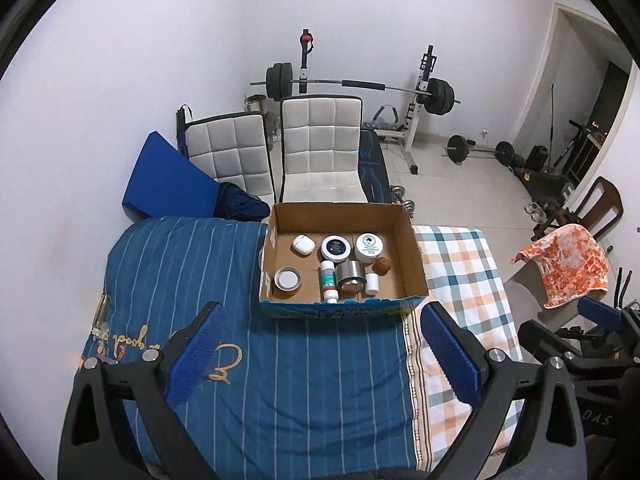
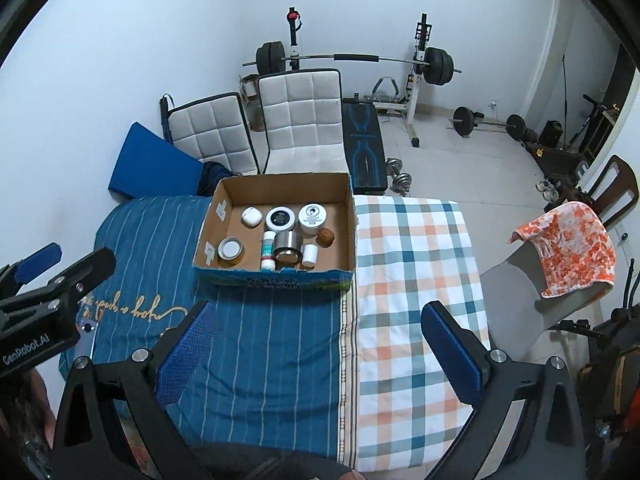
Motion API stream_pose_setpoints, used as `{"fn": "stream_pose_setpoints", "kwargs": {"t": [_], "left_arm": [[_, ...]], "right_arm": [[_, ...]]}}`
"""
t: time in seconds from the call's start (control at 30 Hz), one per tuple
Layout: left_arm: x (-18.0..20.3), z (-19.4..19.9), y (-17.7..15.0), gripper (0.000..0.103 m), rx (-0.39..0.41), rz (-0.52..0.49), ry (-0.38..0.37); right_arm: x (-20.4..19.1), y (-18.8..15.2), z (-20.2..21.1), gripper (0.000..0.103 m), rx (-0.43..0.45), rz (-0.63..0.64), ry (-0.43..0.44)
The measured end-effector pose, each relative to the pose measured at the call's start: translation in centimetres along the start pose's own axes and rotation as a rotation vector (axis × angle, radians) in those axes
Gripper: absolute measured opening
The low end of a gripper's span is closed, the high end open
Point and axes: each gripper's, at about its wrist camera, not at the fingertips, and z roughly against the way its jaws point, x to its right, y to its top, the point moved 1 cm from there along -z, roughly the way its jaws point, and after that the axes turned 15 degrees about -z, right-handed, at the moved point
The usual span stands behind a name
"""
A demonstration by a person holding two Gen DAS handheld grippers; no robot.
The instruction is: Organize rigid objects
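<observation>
An open cardboard box (image 1: 412, 264) (image 2: 208, 220) stands on the table, on a blue striped cloth (image 1: 288, 380). Inside lie a white earbud case (image 1: 302, 245), two round white jars (image 1: 336, 248) (image 1: 369, 247), a tape roll (image 1: 287, 279), a white-and-teal bottle (image 1: 329, 281), a steel cup (image 1: 351, 277), a small white bottle (image 1: 372, 283) and a brown ball (image 1: 381, 266). My left gripper (image 1: 320, 318) is open and empty, near the box's front edge. My right gripper (image 2: 320, 316) is open and empty, over the cloths in front of the box.
A checked cloth (image 2: 408, 280) covers the table's right half. Two white padded chairs (image 1: 320, 148) stand behind the box, with a blue cushion (image 1: 168, 176) at the left. A weight bench and barbell (image 1: 360, 86) stand at the back. An orange-patterned towel (image 1: 564, 264) hangs on a chair at the right.
</observation>
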Motion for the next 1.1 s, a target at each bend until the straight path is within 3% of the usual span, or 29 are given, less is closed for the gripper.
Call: {"fn": "stream_pose_setpoints", "kwargs": {"t": [0.37, 1.1], "left_arm": [[-0.5, -1.5, 0.8, 0.100, 0.005, -0.002, 0.040], [-0.4, -1.8, 1.4, 0.100, 0.004, -0.010, 0.039]], "right_arm": [[0.8, 1.8, -2.3, 0.103, 0.015, -0.038, -0.036], [0.8, 2.5, -1.4, 0.103, 0.034, -0.036, -0.038]]}}
